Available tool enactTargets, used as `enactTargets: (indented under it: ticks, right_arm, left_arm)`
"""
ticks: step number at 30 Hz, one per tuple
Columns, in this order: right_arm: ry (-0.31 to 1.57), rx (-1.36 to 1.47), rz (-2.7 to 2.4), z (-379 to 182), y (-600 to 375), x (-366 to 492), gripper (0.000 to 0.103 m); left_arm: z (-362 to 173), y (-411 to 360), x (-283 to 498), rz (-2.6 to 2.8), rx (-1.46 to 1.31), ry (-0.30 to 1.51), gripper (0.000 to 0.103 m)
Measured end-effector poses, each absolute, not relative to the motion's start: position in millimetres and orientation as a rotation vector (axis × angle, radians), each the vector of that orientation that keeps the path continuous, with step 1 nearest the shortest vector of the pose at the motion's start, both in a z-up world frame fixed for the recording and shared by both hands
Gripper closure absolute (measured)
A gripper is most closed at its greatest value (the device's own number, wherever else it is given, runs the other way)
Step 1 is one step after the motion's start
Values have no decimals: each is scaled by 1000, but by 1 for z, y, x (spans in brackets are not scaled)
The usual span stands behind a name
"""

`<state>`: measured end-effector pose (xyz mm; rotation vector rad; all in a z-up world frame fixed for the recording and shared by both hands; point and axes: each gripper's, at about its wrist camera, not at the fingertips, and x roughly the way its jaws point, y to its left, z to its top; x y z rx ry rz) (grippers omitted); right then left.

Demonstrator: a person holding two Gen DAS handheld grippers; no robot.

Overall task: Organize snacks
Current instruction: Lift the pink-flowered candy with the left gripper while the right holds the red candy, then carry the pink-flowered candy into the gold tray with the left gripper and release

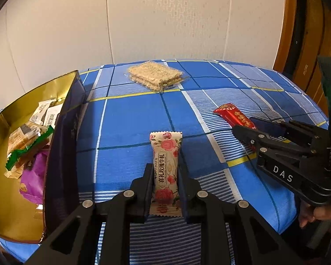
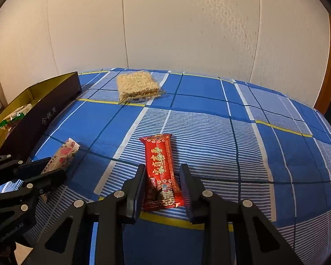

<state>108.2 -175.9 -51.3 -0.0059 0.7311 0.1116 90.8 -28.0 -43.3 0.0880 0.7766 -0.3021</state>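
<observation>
Two snack bars are being taken at once, one per gripper, on a blue plaid cloth (image 1: 130,119). Left gripper (image 1: 165,172) is clamped on the floral-wrapped nougat bar (image 1: 166,167); both pads press the wrapper's long edges and the bar runs lengthwise between the fingers, its near end down by the knuckles. Right gripper (image 2: 162,177) straddles the red-wrapped bar (image 2: 160,172): the left finger touches the wrapper edge, while a thin gap shows at the right finger, so no firm pinch yet — jaws read as narrowly open around it. Gold-lined box (image 1: 2,132) sits at the left edge of the cloth, already holding several wrapped snacks; a clear pack of sesame crisps (image 1: 156,75) lies at the far side, untouched. Judgement: the step in hand is securing both bars before carrying them to the box. To do it well, close the right jaws squarely on the bar's mid-length, not the crimped end, which would likely fold and slip; lift only when the wrapper is pinched on both sides. Left bar should go up clear of the box's dark wall (image 1: 64,137) before release. Pose: both grippers tilt downward toward the cloth, side by side, the right one angled in from the right — fingertips near the surface.
</observation>
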Motion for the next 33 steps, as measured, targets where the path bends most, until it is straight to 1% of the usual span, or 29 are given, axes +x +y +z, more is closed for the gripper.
enactTargets:
  ticks: [8,15,19,22,25,29,33]
  right_arm:
    - [722,-12,112,-52,-176,108,72]
    - [722,-17,110,-52,-175,108,72]
    - [722,-19,107,-52,-174,108,72]
    - [722,-21,104,-52,-174,108,72]
    - [723,-21,102,-52,-173,108,72]
    - [723,-21,100,-52,-173,108,72]
    - [723,-21,99,-52,-173,108,72]
  left_arm:
    - [-35,-32,80,-369,57,773,82]
    - [-3,-15,66,-384,-26,711,82]
    - [23,17,60,-322,-94,660,82]
    - [41,60,61,-238,-202,637,82]
    - [47,99,63,-132,-267,631,82]
    - [38,139,65,-21,-328,681,82]
    - [12,166,67,52,-425,786,82]
